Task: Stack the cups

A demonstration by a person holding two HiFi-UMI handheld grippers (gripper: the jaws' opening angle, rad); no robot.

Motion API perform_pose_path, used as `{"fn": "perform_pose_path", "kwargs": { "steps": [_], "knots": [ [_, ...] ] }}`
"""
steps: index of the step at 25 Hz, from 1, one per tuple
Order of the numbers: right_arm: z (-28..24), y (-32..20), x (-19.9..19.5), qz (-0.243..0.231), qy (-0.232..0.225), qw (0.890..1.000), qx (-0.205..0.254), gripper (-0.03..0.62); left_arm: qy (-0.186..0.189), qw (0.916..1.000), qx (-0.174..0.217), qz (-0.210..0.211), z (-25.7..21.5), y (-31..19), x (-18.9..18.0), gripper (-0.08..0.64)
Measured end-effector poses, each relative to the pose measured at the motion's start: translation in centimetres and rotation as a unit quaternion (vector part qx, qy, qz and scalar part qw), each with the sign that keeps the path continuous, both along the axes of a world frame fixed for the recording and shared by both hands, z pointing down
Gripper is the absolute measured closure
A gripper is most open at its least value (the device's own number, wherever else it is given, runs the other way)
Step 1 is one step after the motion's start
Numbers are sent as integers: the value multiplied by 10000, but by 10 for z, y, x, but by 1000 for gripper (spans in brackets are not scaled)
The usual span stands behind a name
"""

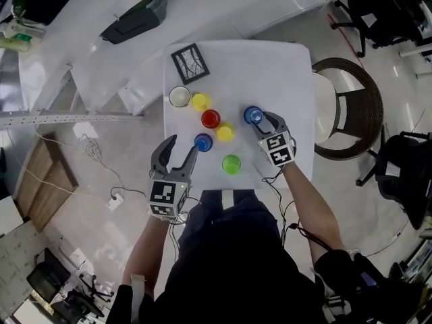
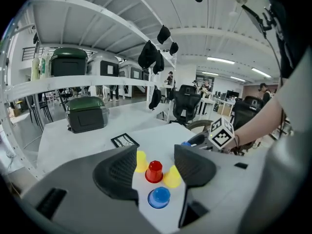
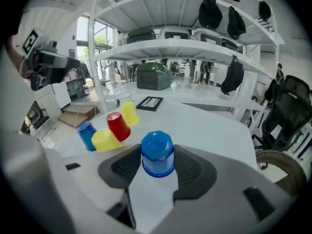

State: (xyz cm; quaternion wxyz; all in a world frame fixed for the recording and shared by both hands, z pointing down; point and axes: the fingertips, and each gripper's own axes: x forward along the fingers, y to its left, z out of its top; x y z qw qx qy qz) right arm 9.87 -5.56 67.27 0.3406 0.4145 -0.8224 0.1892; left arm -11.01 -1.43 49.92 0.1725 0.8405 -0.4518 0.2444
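The right gripper [image 3: 158,160] has its pads [image 3: 192,172] over the lower sides of the right blue cup [image 3: 157,147]; whether they press it or only flank it cannot be told. In the left gripper view, the left gripper [image 2: 155,151] hides part of the far yellow cup [image 2: 141,161] behind its left jaw, and its right jaw leaves only a sliver of that blue cup showing. The people far off there are too small to make out. In the head view, the table [image 1: 283,66] hides the left of a round chair [image 1: 358,110]. The picture's edge cuts off the office chair [image 1: 385,9] at far right.
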Motion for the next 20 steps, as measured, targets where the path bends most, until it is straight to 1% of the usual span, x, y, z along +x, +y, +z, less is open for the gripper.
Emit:
{"fn": "perform_pose_path", "kwargs": {
  "steps": [3,8,10,15,17,20],
  "knots": [
    [-3,-39,10,214,-8,9997,103,385,-24,10000,-68,-44,2,2,-5,324],
    [1,-78,7,84,118,9999,93,383,-56,9997,-199,-162,9,9,-12,324],
    [7,-87,9,130,178,9997,48,383,-64,9995,-214,-219,10,10,-15,324],
    [25,-95,16,337,231,9990,-180,379,-77,9990,-235,-365,12,12,-26,324],
    [23,-94,16,388,202,9988,-205,326,-68,9989,-234,-409,13,11,-31,324],
    [9,-81,14,415,67,9990,-157,311,2,9989,-232,-403,15,8,-31,324]
  ]
}}
